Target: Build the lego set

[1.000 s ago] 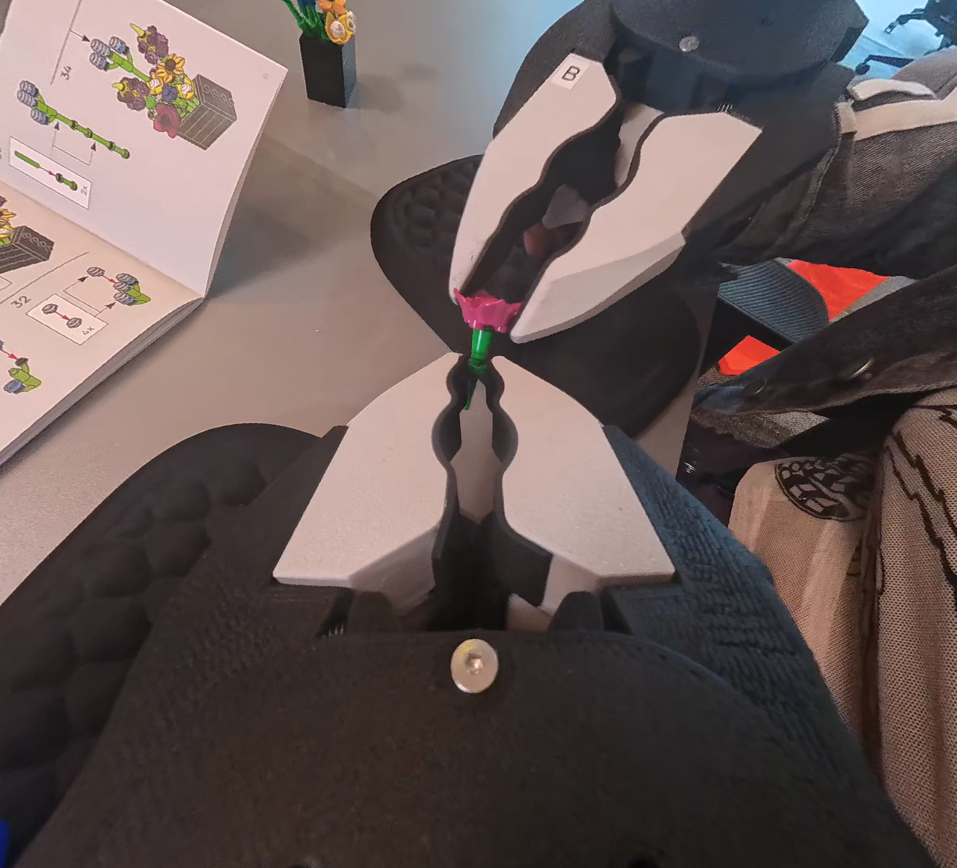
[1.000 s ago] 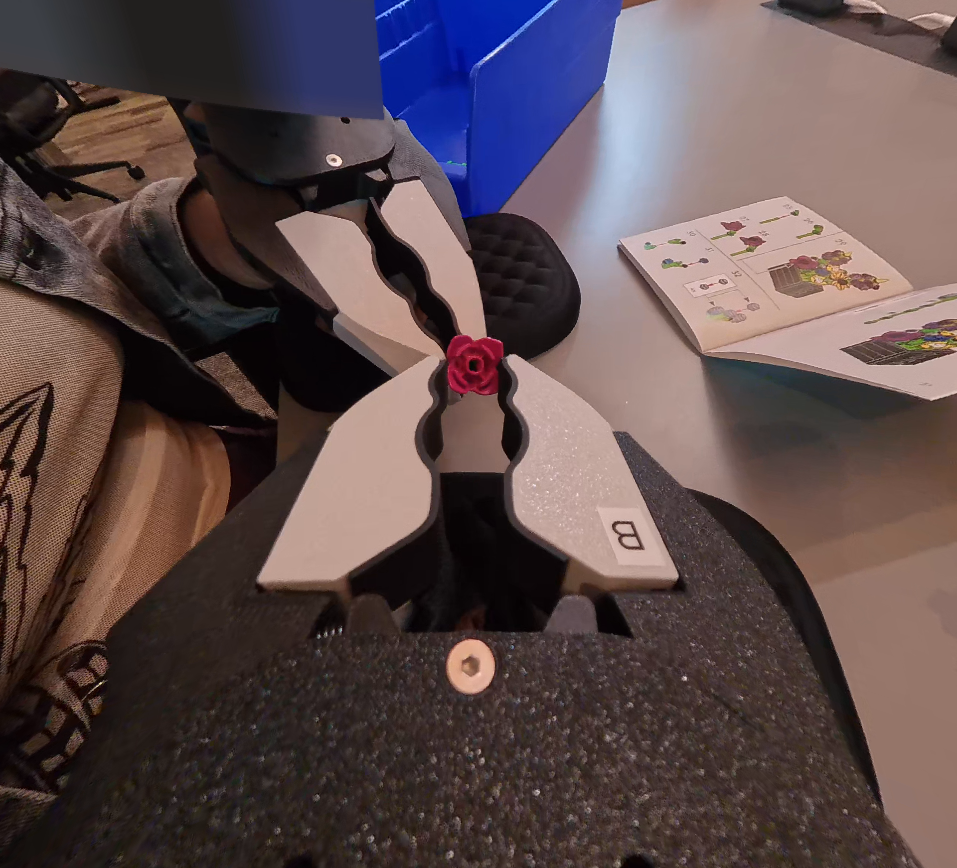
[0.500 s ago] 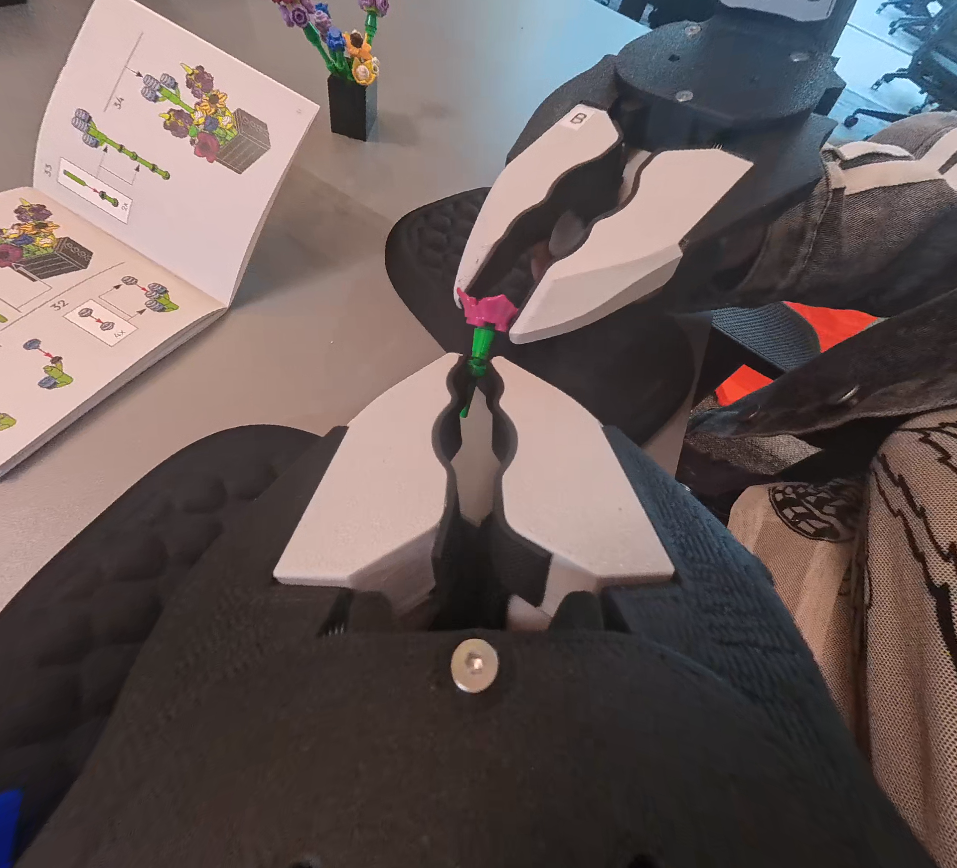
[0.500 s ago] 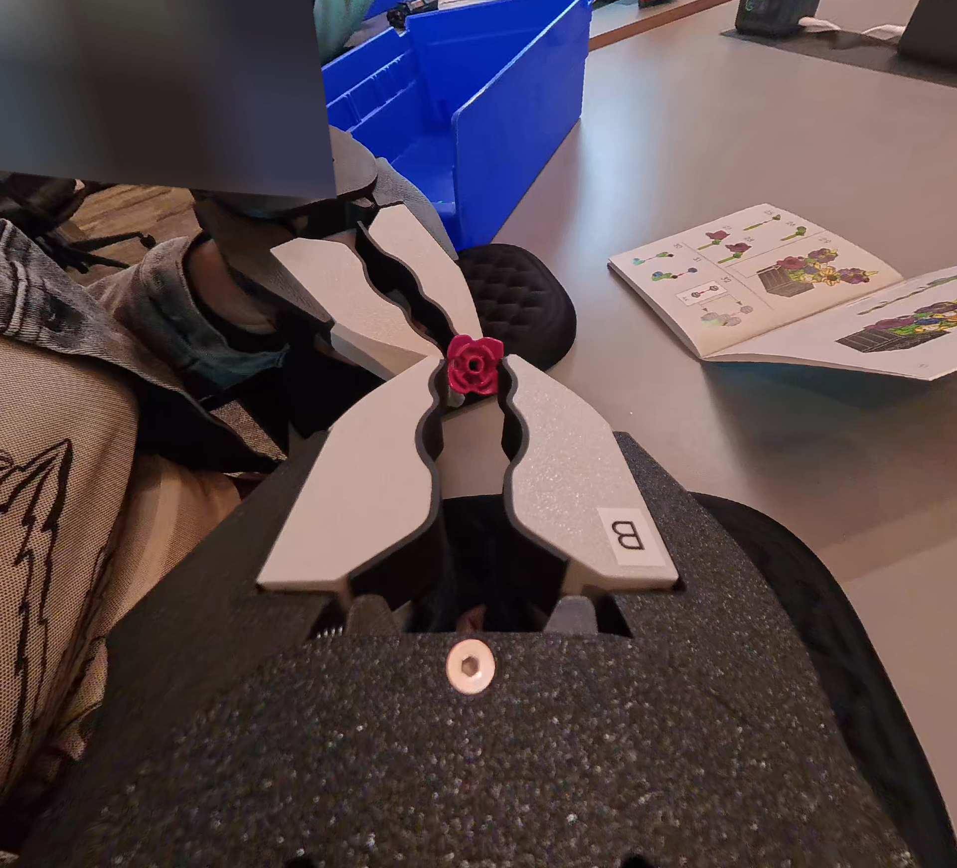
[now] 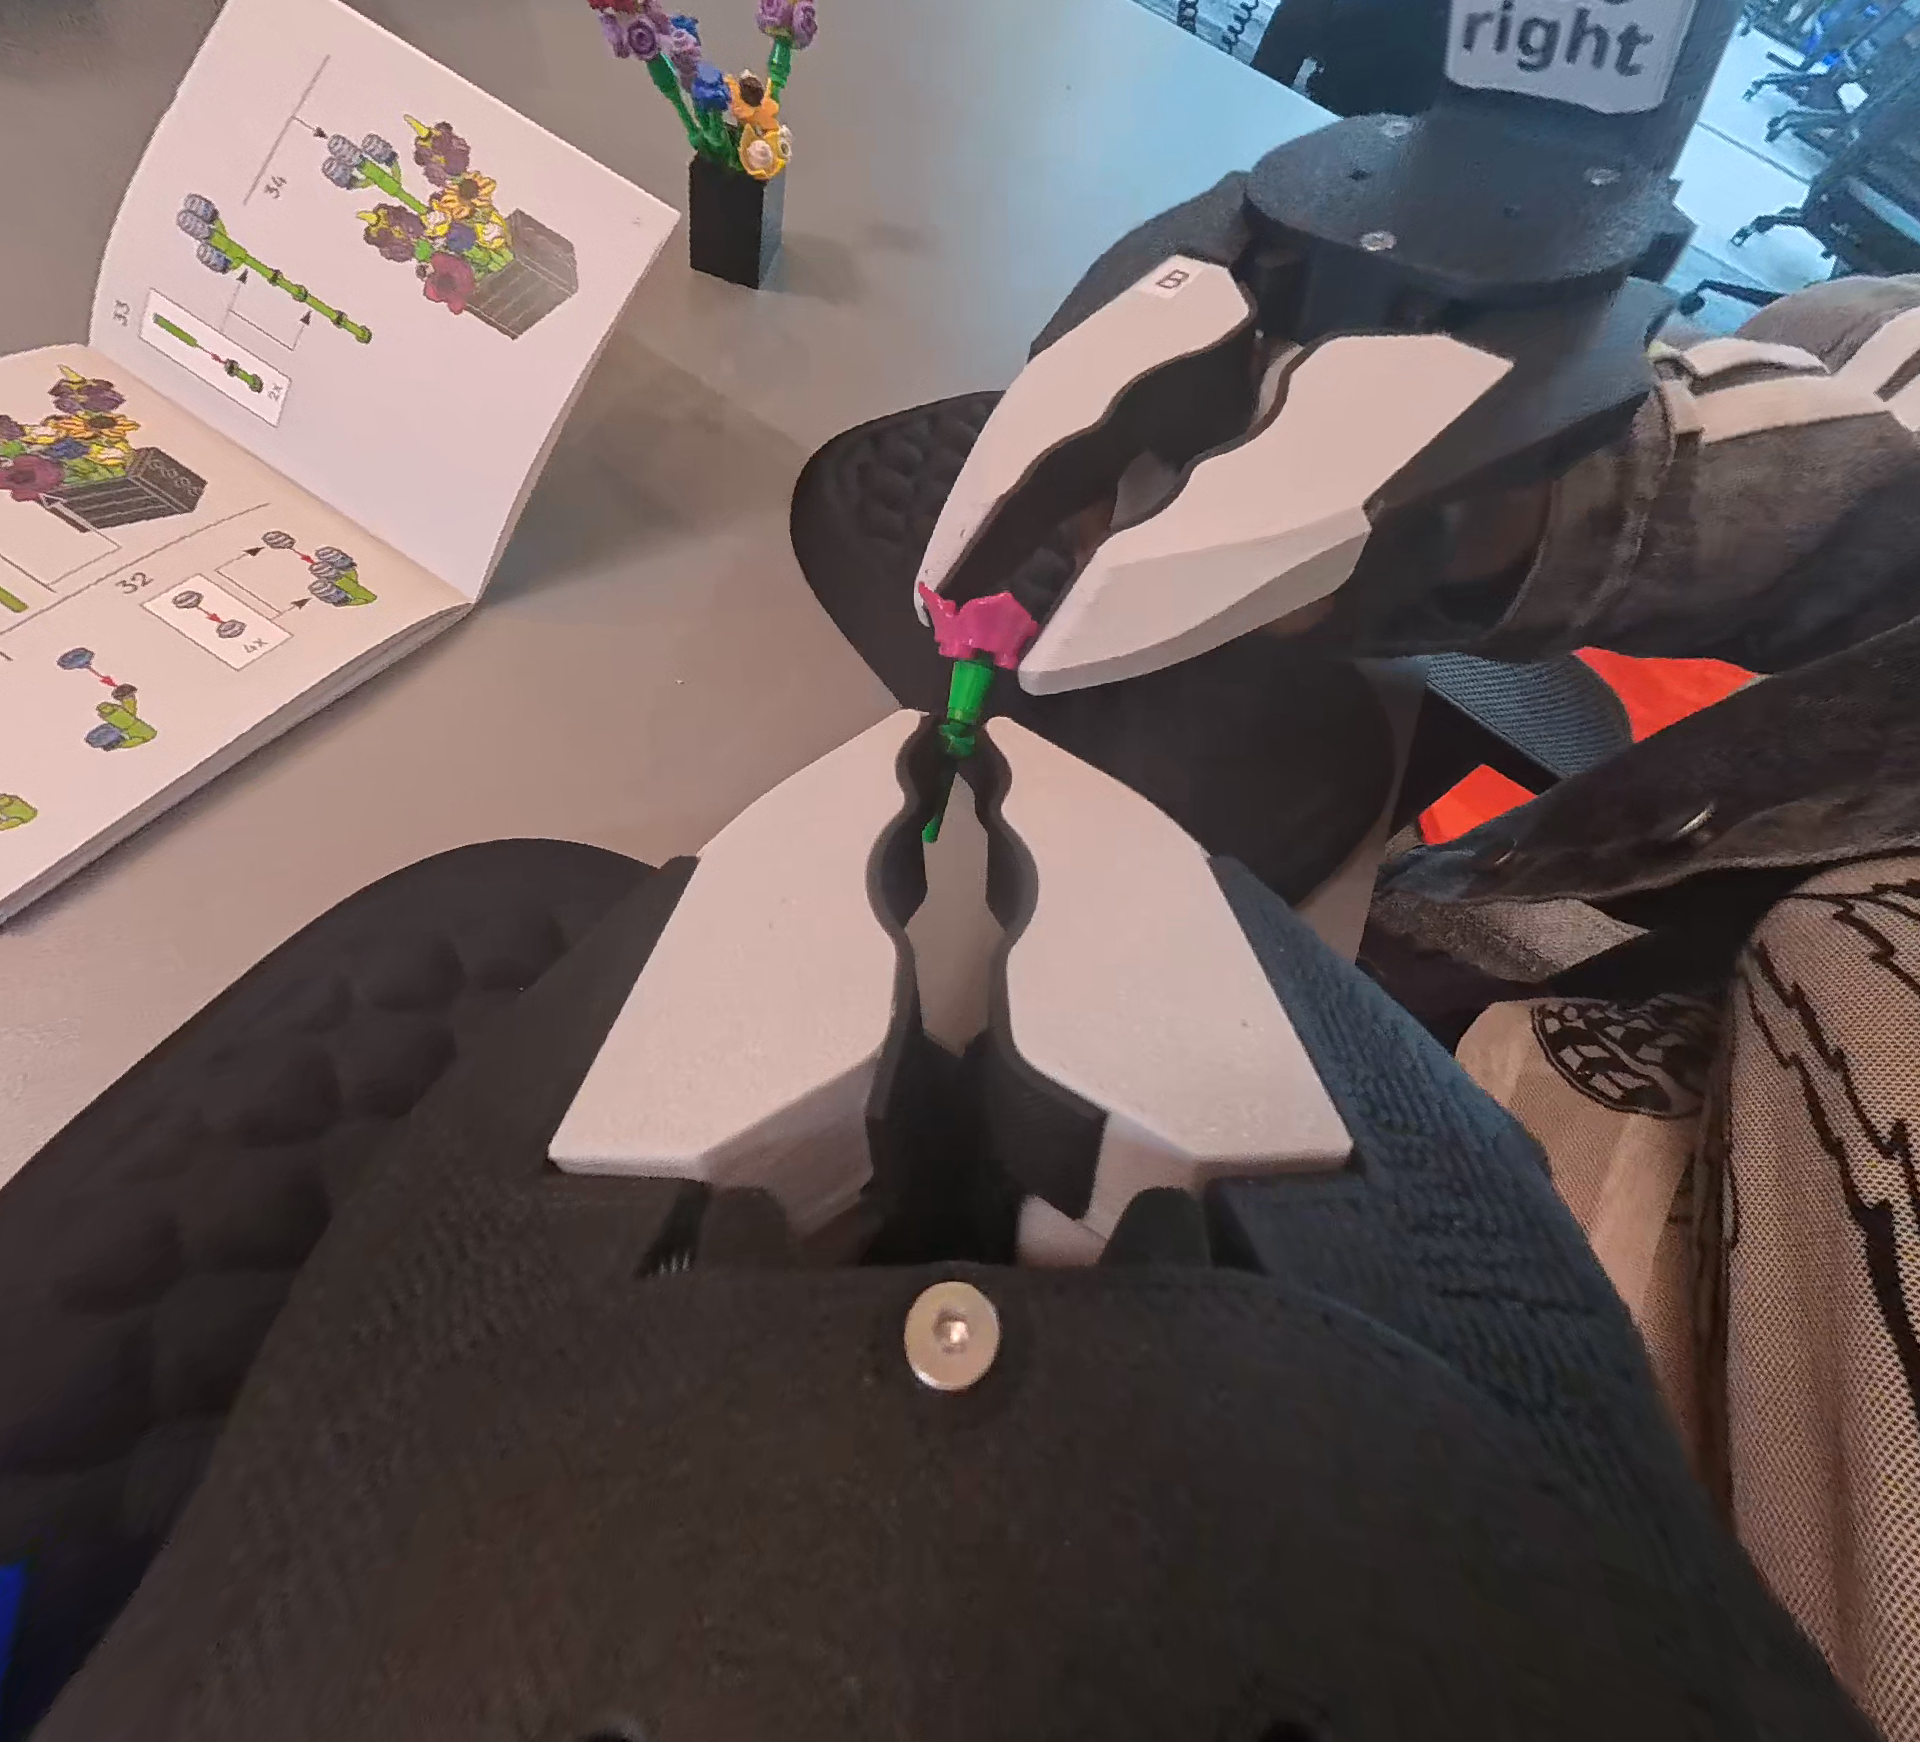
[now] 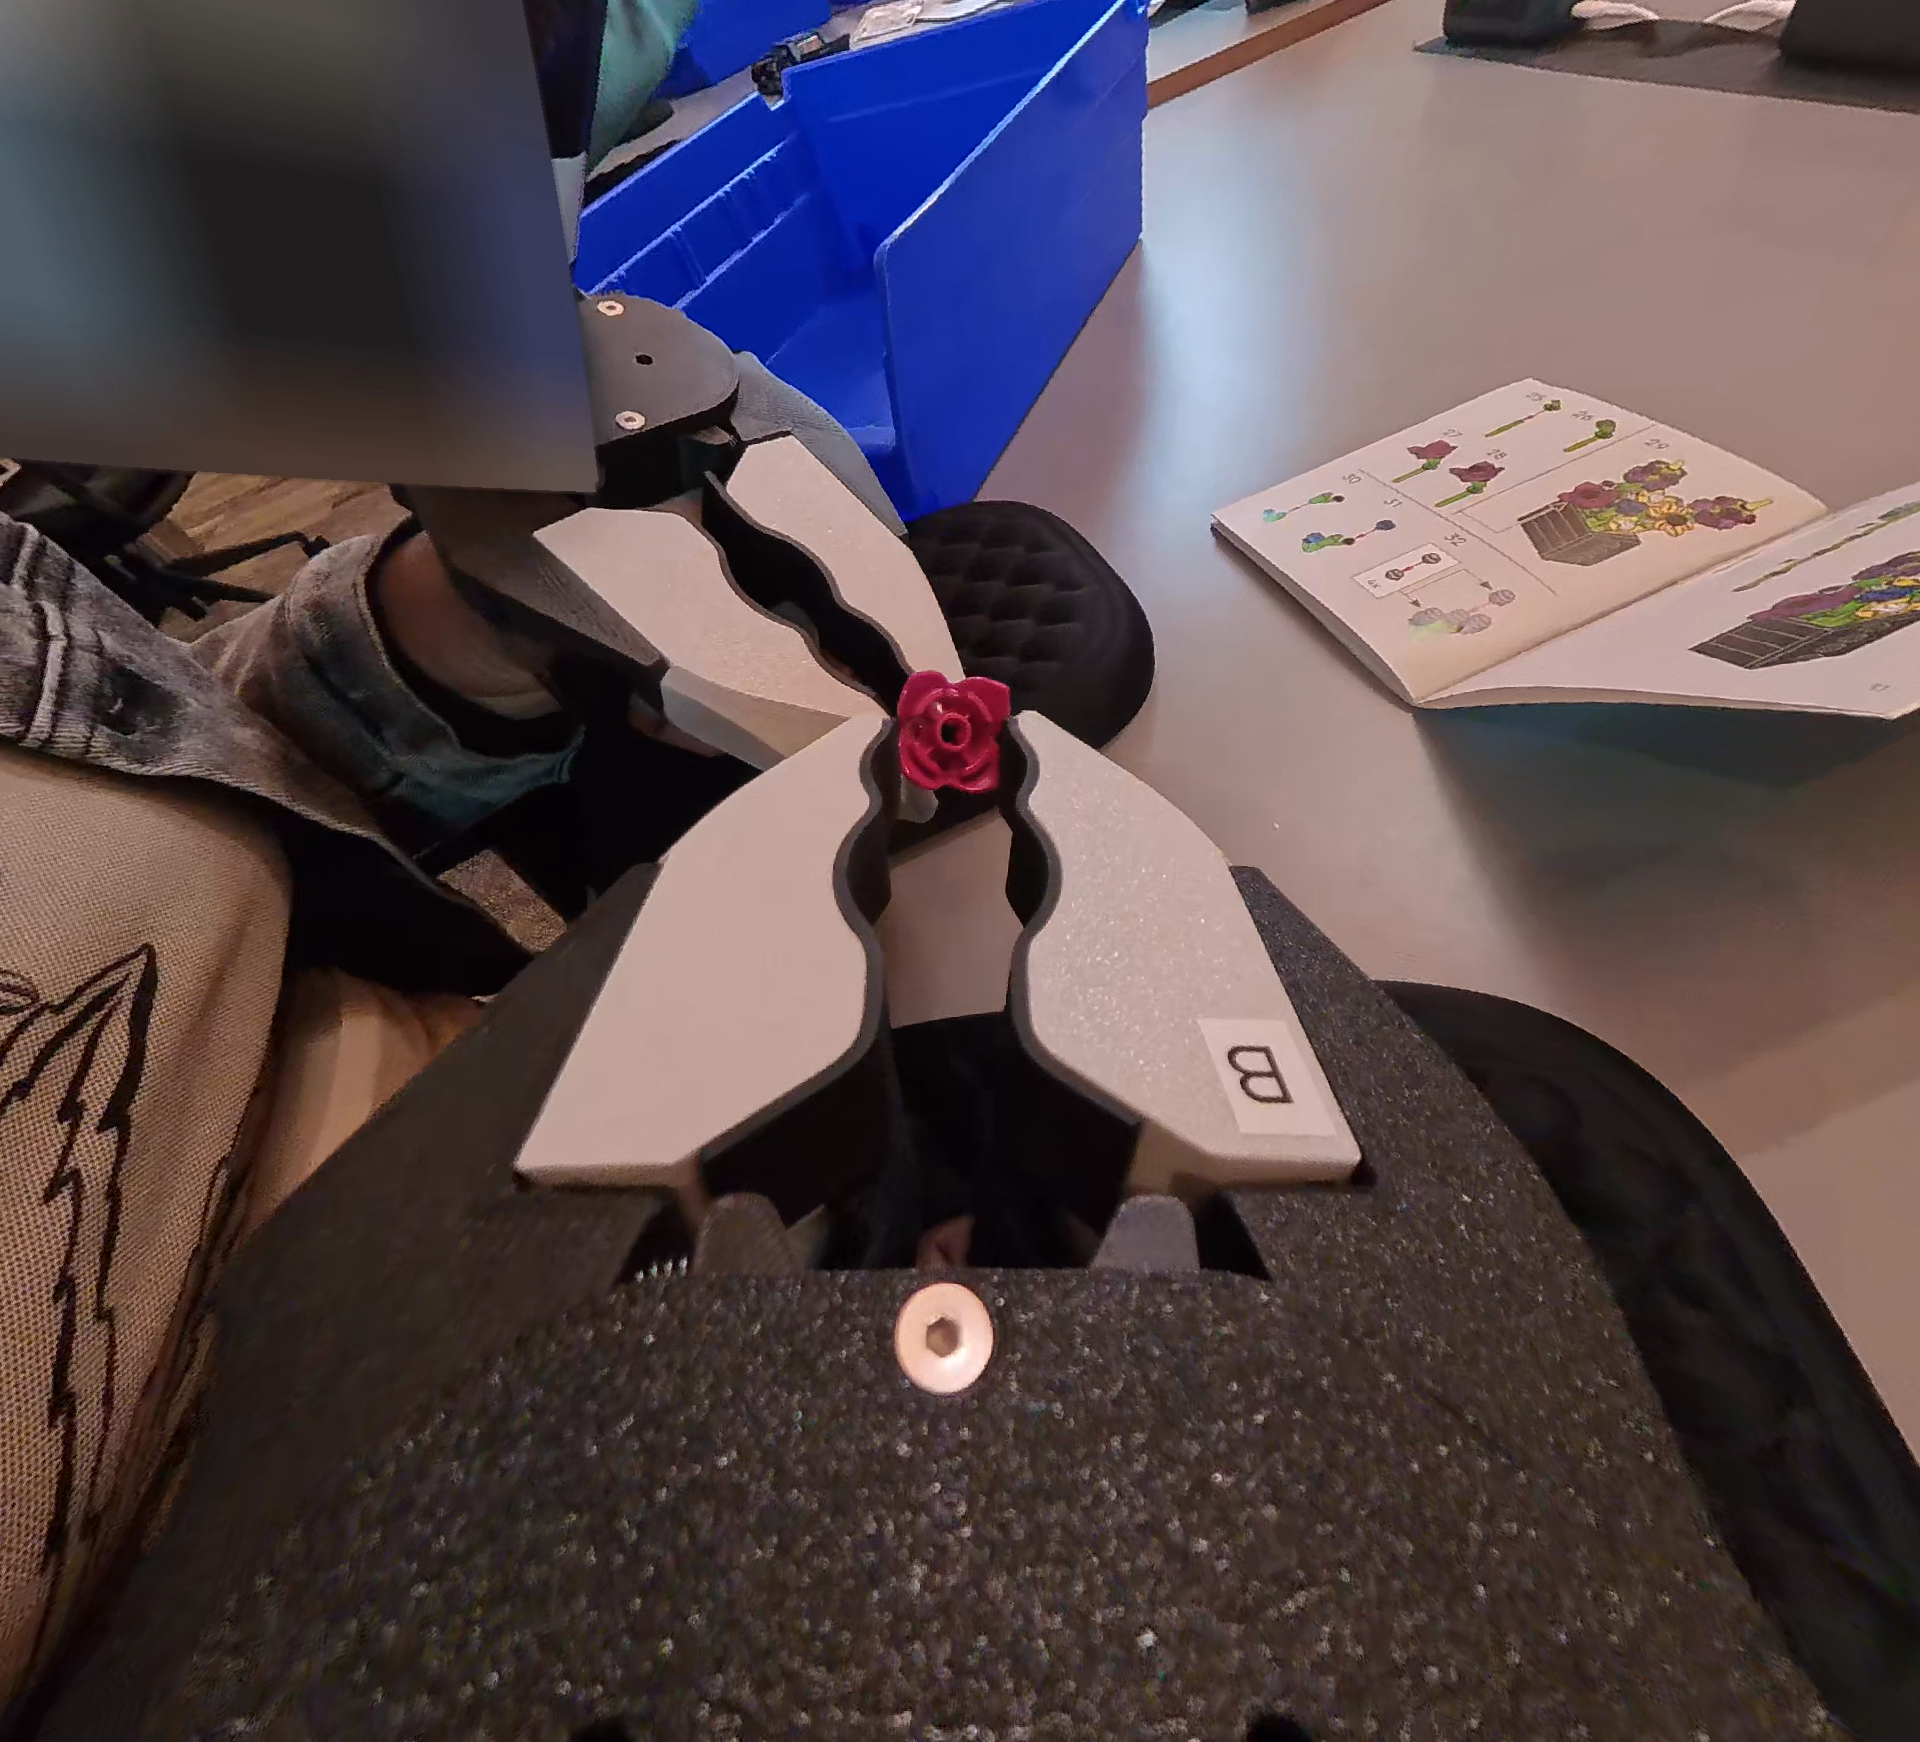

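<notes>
The left gripper (image 5: 954,736) has its jaws closed on the thin green stem (image 5: 948,783) of a small lego flower; the right gripper (image 6: 943,742) has its jaws pinched on the magenta flower head (image 6: 952,730) at the stem's top, so the two grippers meet tip to tip with the flower between them, held in the air above the edge of the grey table (image 5: 935,134); whether head and stem are fully seated together is hard to judge, since the fingertips cover the joint. Black padded rests (image 5: 883,487) lie on the table beneath the grippers. Farther out an open instruction booklet (image 5: 343,321) lies to the left; behind it a partly built lego bouquet (image 5: 717,92) stands upright in a black block. In the right wrist view a blue plastic bin (image 6: 935,217) sits on the table beyond the left gripper.
</notes>
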